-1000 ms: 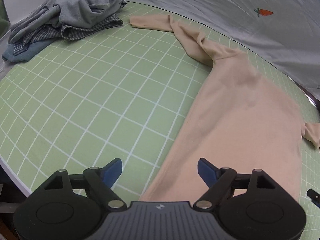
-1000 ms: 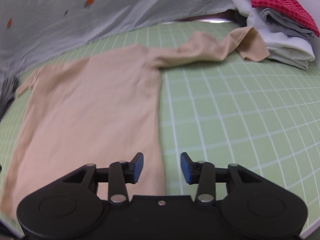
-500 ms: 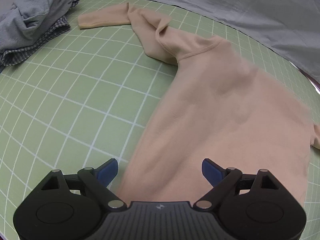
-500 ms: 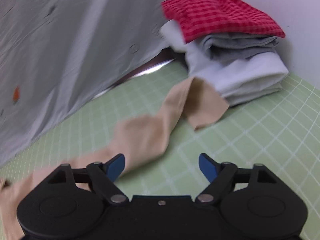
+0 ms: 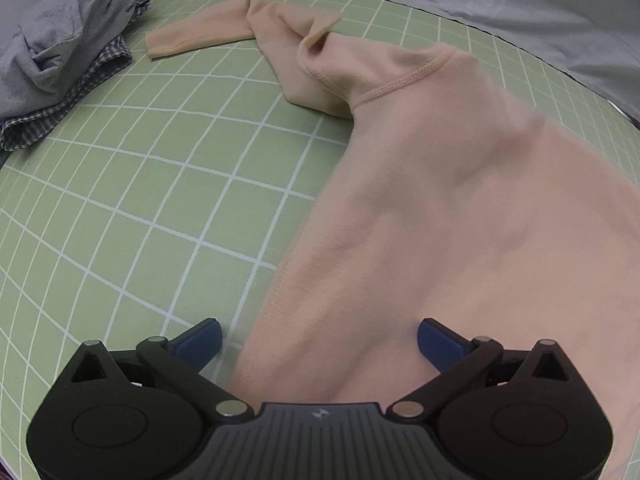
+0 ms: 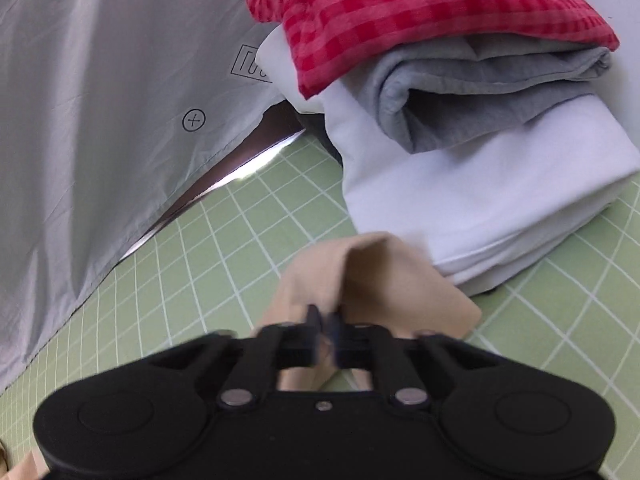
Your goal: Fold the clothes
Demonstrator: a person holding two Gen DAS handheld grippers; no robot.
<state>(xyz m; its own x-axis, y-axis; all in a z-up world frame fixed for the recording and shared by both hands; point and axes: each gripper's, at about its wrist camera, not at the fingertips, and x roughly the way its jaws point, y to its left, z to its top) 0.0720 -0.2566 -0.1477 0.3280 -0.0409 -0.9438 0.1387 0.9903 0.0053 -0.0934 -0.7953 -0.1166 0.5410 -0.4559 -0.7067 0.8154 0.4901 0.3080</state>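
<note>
A beige long-sleeved top [image 5: 460, 208] lies spread on the green grid mat [image 5: 140, 184]. Its left sleeve [image 5: 200, 38] stretches toward the far left. My left gripper [image 5: 318, 340] is open, low over the top's left side edge, with the fabric between its blue pads. My right gripper [image 6: 326, 334] is shut on the end of the beige right sleeve [image 6: 372, 280], which bunches up in front of the jaws, close to the folded stack.
A crumpled pile of grey and checked clothes [image 5: 64, 60] sits at the mat's far left. A folded stack with a red checked piece [image 6: 420, 16], grey and white pieces [image 6: 480, 208] stands at the right. A grey sheet [image 6: 100, 100] hangs behind the mat.
My right gripper moved forward to the sleeve end and closed on it. My left gripper moved forward along the top's left side and stays open.
</note>
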